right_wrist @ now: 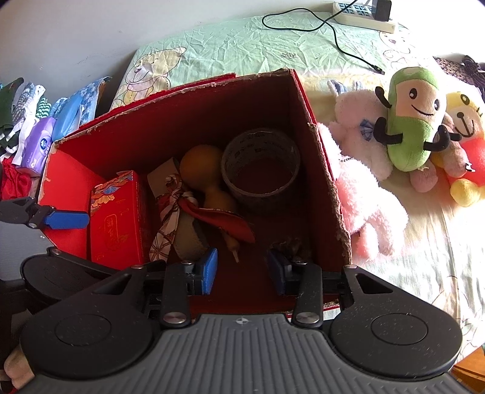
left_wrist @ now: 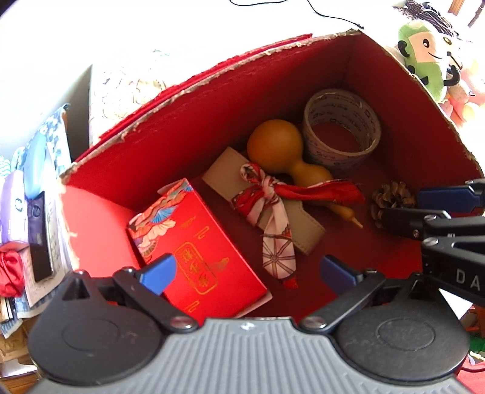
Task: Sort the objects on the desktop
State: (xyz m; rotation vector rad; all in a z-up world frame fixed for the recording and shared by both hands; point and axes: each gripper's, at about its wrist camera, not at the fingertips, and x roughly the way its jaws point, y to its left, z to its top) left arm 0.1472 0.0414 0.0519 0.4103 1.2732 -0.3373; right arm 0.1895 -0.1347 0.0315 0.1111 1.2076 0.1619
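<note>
Sheets of pale green printed with cartoon bears (right_wrist: 157,72) cover the surface under a red cardboard box (right_wrist: 321,169), whose torn rim shows raw brown edges; a white power strip (right_wrist: 360,15) with a black cable (right_wrist: 306,27) lies at the far edge, and plush toys — a green one (right_wrist: 412,121) propped on pink ones (right_wrist: 360,194) and a yellow one (right_wrist: 466,145) — lie just right of the box. Packs of tissues (right_wrist: 39,145) stand along the left. Inside the box, a tan gourd (left_wrist: 282,151) lies on its side, its long axis running from the round bulb at the back to the thin stem tip pointing toward the near right. A roll of printed tape (left_wrist: 342,133) lies flat, hole upward, in the far right corner, touching the gourd. A beige strap tied with a red-and-white patterned scarf (left_wrist: 266,197) lies diagonally across the floor, partly over the gourd's neck. A red gift box (left_wrist: 194,248) with gold lettering and fan motifs lies tilted at the left, and a brown pine cone (left_wrist: 391,200) sits by the right wall. The left gripper (left_wrist: 248,269) hangs above the box, blue pads spread wide and empty — the right gripper (right_wrist: 242,269) is also parted with nothing between its pads, just beside the pine cone.
</note>
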